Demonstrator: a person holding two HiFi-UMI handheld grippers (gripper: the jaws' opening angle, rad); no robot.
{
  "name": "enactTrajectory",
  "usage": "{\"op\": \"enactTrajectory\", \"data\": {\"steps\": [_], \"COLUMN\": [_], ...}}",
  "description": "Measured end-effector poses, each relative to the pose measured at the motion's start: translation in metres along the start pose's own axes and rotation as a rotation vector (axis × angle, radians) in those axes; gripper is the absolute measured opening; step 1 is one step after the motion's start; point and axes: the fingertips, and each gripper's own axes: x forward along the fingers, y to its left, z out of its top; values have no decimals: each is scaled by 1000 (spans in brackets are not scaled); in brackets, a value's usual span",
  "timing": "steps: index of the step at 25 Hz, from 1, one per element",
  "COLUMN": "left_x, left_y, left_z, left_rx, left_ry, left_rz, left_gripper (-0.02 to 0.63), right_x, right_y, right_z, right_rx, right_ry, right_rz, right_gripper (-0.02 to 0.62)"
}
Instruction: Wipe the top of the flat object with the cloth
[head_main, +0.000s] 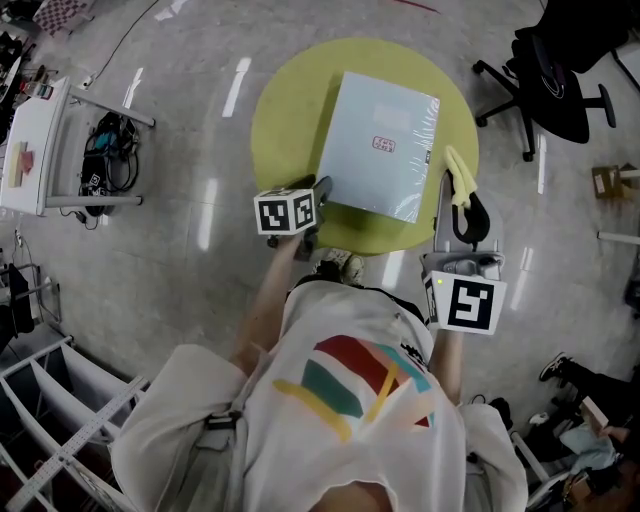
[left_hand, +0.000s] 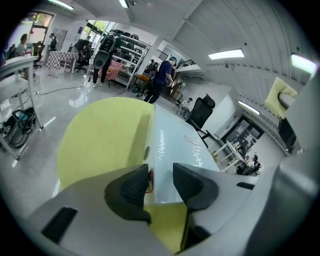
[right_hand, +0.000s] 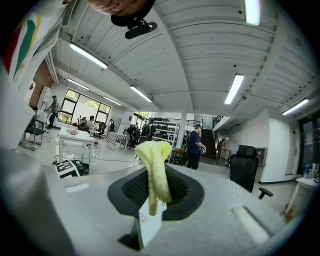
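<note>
My left gripper (left_hand: 161, 181) has its jaws apart, straddling the near corner of the flat pale box (left_hand: 175, 142); one pad sits beside the labelled side face and the other over the top, and I see neither one pressing. The box lies flat on the round yellow table (head_main: 280, 120), reaching its far edge. My right gripper (right_hand: 155, 192) is clamped on the yellow cloth (right_hand: 156, 167), which sticks up out of the closed jaws and droops, held just off the table's right edge, clear of the box.
</note>
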Motion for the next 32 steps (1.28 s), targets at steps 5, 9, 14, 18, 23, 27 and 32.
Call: {"op": "enactTrajectory", "data": {"steps": [5, 9, 14, 18, 23, 27, 32], "left_x": [-1, -2, 0, -1, 0, -1, -1], "left_y": [-1, 0, 0, -1, -1, -1, -1], "left_z": [1, 2, 1, 1, 0, 0, -2], "left_rx": [11, 19, 23, 24, 6, 21, 16], "left_ry": [-1, -6, -2, -3, 7, 16, 19], "left_rz": [12, 20, 22, 27, 22, 29, 25], "left_gripper": [160, 160, 160, 160, 160, 160, 160], "right_x": [14, 32, 69, 107, 155, 190, 218], "right_y": [-4, -11, -25, -43, -67, -84, -84], "right_z": [1, 1, -23, -47, -85, -129, -194], "right_rx": [-32, -99, -153, -284, -492, -614, -740], "right_ry": [2, 19, 117, 201, 320, 460, 632], "right_rz": [12, 7, 19, 11, 41, 62, 138], "right_gripper": [29, 29, 29, 29, 28, 29, 29]}}
